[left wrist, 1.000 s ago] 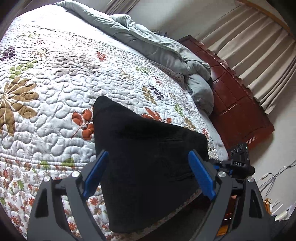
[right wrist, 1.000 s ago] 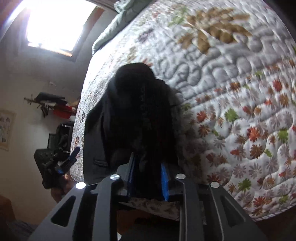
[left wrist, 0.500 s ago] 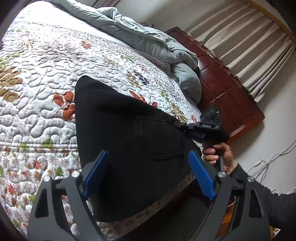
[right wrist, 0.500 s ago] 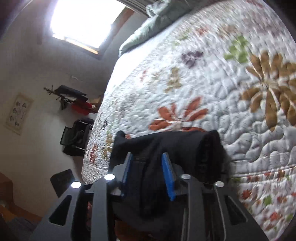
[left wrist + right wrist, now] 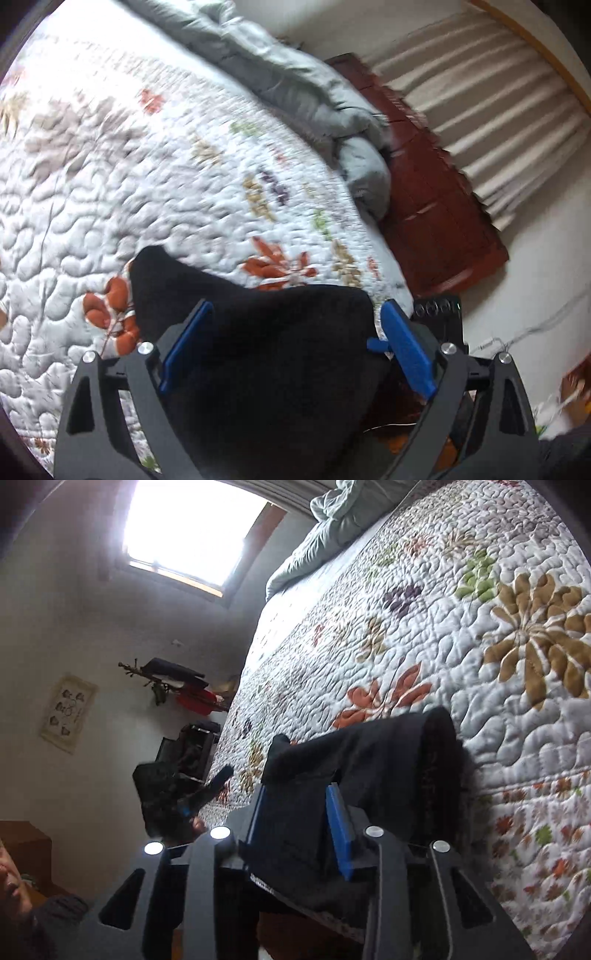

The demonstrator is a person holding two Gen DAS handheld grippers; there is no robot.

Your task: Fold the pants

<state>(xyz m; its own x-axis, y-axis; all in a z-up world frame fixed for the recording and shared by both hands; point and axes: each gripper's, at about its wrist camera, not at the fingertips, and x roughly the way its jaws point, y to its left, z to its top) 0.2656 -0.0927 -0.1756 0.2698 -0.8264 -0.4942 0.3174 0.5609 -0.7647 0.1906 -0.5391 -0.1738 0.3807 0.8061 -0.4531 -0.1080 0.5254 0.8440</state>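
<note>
The black pants (image 5: 266, 354) lie folded over the near edge of the quilted bed and hang down its side. My left gripper (image 5: 295, 350) is open, its blue pads wide apart above the pants, holding nothing. The right gripper's blue tip and black body (image 5: 436, 314) show at the pants' right corner. In the right wrist view my right gripper (image 5: 299, 812) has its pads partly apart around the pants (image 5: 369, 760) at the bed edge; the cloth sits loosely between them. The left gripper (image 5: 192, 797) shows to the left, off the bed.
A floral quilt (image 5: 147, 166) covers the bed. A grey duvet (image 5: 295, 92) is bunched at its far side by a dark red wooden headboard (image 5: 436, 206) and beige curtains (image 5: 498, 110). A window (image 5: 192, 535), a wall poster (image 5: 66, 712) and dark furniture (image 5: 188, 746) stand beyond the bed.
The right gripper has eased apart from a tight pinch on the pants and laid them at the bed edge. The left gripper has stayed open and shifted over the pants.
</note>
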